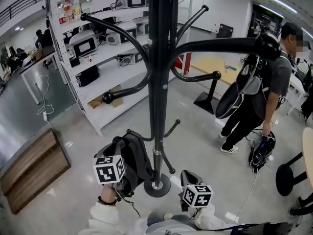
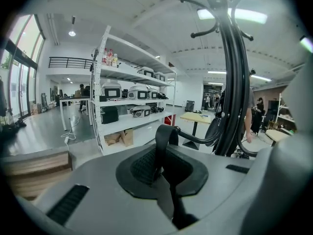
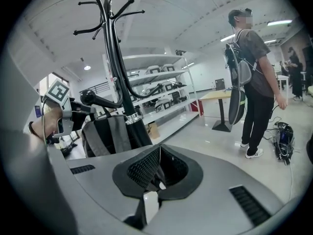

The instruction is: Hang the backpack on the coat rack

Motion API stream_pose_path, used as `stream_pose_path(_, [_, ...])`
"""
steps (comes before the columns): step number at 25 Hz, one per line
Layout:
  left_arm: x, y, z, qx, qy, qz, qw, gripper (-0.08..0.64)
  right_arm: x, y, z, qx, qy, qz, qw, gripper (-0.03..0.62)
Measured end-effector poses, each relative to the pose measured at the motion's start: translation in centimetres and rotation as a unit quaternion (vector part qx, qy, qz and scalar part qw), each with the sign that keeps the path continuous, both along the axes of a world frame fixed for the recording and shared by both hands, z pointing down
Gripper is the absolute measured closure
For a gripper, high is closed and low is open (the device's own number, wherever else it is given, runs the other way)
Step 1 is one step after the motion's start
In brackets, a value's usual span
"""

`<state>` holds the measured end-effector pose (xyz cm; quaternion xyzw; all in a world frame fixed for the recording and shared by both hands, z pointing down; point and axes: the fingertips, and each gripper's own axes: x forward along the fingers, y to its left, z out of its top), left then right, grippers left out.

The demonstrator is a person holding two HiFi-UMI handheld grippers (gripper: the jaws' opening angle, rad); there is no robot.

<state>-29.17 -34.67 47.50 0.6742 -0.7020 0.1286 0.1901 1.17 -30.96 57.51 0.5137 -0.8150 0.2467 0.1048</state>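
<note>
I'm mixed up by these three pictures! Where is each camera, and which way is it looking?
Head view: on the person's head, looking steeply down at the coat rack and backpack; shows sleeves, left gripper and right gripper.
Left gripper view: rides the left gripper, facing the shelves; its jaws pinch the backpack's strap.
Right gripper view: rides the right gripper, facing the backpack; its jaws are shut, empty.
Shared: all three show the coat rack.
</note>
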Motion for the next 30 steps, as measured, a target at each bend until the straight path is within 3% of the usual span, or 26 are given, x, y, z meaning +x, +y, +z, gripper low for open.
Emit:
stream_pose_path(12, [-1.2, -3.9, -0.3, 0.001, -0.004, 0.001, 1.0000, 0.540, 2.6, -1.7, 0.2, -0.001, 0.007, 0.044, 0.999, 0.580])
stream_pose_path(17, [-2.0, -4.5, 0.3, -0.002, 0.003, -0.005, 1.0000, 0.540, 3.0, -1.9, 0.5, -0.002, 0.008, 0.051, 0.999, 0.578])
stream_pose_path(30, [-2.2, -7.9, -0.1, -0.001, -0.021, 0.002, 0.9998, 0.543, 3.6, -2.6, 0.8, -0.011, 0.009, 0.060, 0.998, 0.579])
